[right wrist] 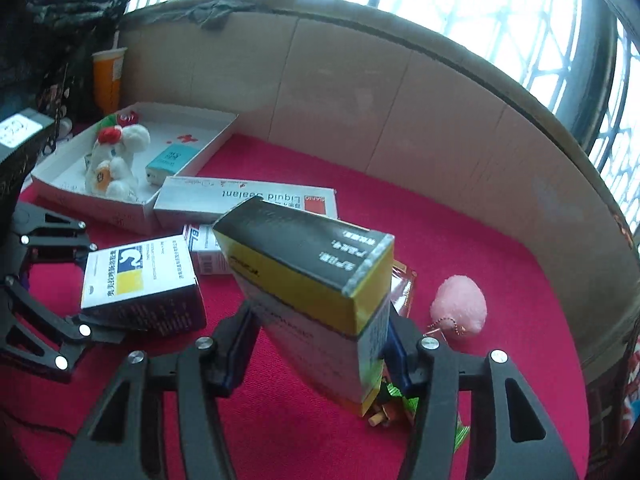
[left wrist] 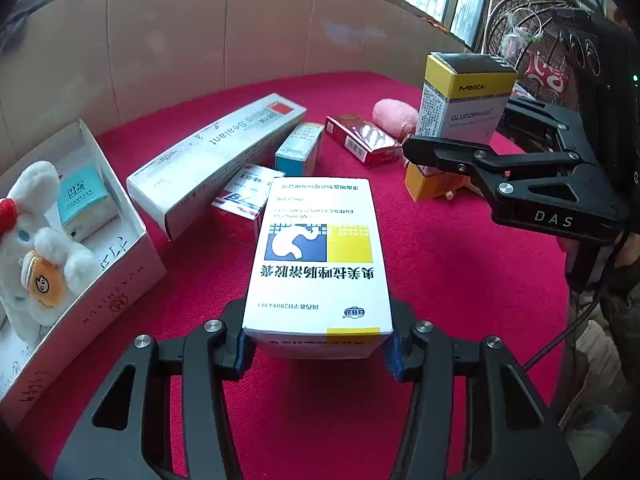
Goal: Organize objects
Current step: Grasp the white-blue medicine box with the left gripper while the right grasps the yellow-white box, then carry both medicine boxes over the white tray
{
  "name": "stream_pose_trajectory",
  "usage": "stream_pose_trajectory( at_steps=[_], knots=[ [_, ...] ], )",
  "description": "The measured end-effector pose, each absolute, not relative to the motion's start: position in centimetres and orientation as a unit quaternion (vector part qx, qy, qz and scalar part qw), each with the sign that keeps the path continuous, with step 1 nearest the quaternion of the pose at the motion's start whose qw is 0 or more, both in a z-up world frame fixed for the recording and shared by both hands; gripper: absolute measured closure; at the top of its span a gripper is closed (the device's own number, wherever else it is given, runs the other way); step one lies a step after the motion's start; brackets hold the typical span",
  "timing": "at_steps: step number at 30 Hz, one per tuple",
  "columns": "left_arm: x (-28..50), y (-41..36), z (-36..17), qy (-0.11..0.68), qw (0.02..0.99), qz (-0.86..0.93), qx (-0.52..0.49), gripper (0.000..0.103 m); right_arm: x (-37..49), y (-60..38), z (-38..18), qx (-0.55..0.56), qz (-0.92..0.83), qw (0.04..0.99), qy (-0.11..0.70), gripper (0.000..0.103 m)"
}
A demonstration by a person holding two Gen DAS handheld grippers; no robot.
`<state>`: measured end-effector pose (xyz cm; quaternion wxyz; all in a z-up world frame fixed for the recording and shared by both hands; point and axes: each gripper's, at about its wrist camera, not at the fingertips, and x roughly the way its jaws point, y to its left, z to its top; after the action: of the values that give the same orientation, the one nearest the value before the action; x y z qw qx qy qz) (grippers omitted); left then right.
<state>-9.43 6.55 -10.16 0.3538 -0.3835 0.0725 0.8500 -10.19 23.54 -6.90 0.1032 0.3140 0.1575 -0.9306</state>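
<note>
Left claw clenched across the white medicine box's near end, right claw clenched on the yellow-topped box; open tray lies leftward, nearer the left.

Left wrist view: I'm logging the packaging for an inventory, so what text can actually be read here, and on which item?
"MERCK" and "GLUCOPHAGE": upright yellow-and-white box.
"Sealant": long white box lying flat.
"HUAZHIYUN": side wall of the open white tray.
"DAS": body of the right gripper.
"ENTERIC COATED": upside down on the white box with the stomach picture, which also carries Chinese print.
Small print on the other boxes is too small to read.
</note>
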Motion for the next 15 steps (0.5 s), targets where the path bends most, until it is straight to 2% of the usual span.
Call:
stream_pose_trajectory(
  at_steps=[7, 15],
  knots=[
    [-7.9, 6.6, -8.0, 0.062, 0.365, 0.859, -0.352, 0.053, -7.3, 25.6, -4.8, 0.287, -0.952, 0.107, 0.01, 0.047],
    [-8.1, 5.6, -6.3, 0.043, 0.359, 0.874, -0.324, 0.053, -6.0, 25.3, -3.3, 0.274, -0.955, 0.11, -0.007, 0.047]
  ],
)
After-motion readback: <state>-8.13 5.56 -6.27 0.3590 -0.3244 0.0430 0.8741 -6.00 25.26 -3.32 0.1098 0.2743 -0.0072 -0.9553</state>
